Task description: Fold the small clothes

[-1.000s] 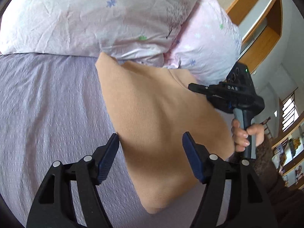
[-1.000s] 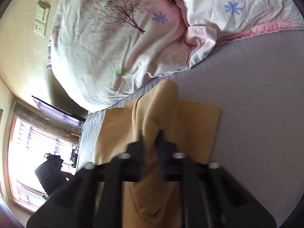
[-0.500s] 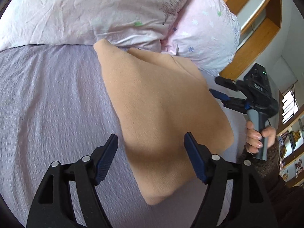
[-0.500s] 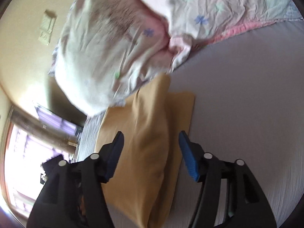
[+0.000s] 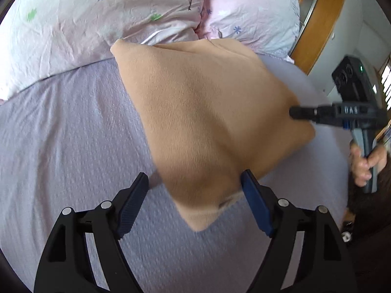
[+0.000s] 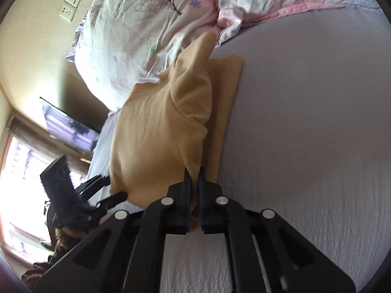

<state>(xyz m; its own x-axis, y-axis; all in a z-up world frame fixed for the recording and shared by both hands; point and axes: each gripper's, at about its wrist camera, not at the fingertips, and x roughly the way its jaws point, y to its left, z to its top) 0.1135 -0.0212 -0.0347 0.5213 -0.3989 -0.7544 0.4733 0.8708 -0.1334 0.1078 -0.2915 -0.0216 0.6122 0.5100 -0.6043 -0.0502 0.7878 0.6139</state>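
1. The tan cloth point(image 5: 207, 122) lies on the bed point(image 5: 61, 134), its far edge against the pillows point(image 5: 97, 19).
2. My right tongs point(image 6: 193, 178) are pinched on a cloth edge, lifting it; my left tongs point(image 5: 195, 202) gape wide over the near corner.
3. It looks soft, light and limp, so I judge it will sag. I'd grip corners and hems, not the middle.

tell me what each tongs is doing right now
left tongs: open, straddling the tan garment's corner
right tongs: shut on the tan garment's edge
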